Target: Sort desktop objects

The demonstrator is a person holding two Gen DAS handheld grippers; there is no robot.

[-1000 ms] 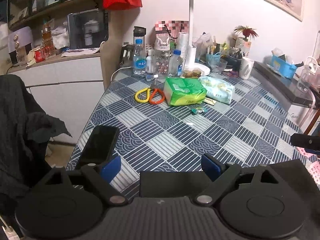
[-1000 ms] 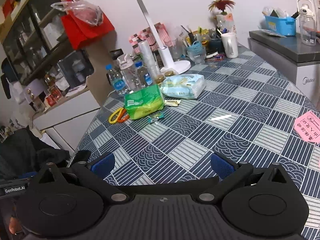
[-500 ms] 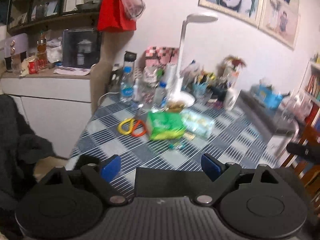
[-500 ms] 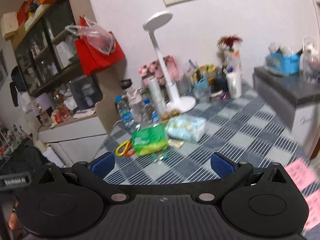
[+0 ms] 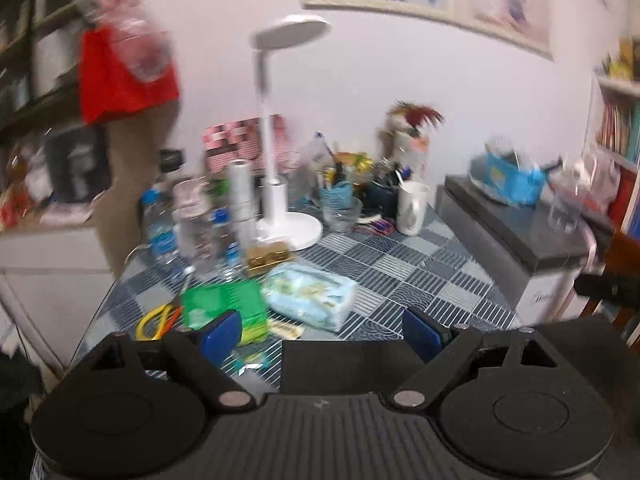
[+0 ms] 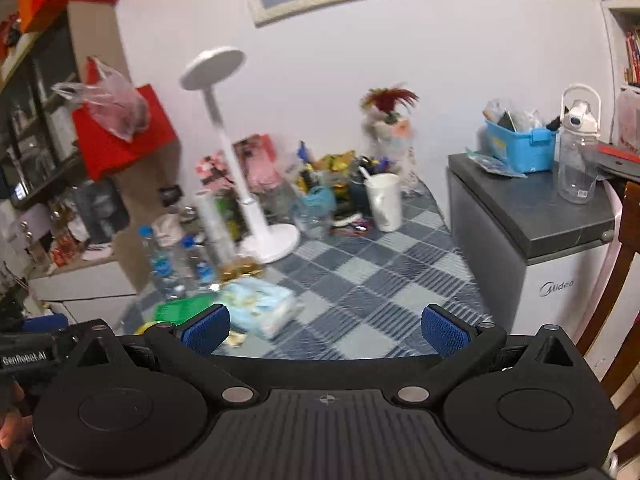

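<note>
Blue-padded left hand-held gripper (image 5: 322, 334) spread empty, right hand-held gripper (image 6: 325, 330) likewise, above table (image 5: 400, 268)

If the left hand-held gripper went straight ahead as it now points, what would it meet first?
Probably the pale blue tissue pack, lying between the open fingers of the left hand-held gripper just ahead on the table. Blur leaves depth unclear.

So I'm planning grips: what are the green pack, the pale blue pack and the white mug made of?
Green pack: soft plastic wrap, apparently, slightly glossy. Pale blue pack: printed plastic film, looks soft and pillowy. White mug: likely glazed ceramic, smooth and rigid, though blur leaves it open.
</note>
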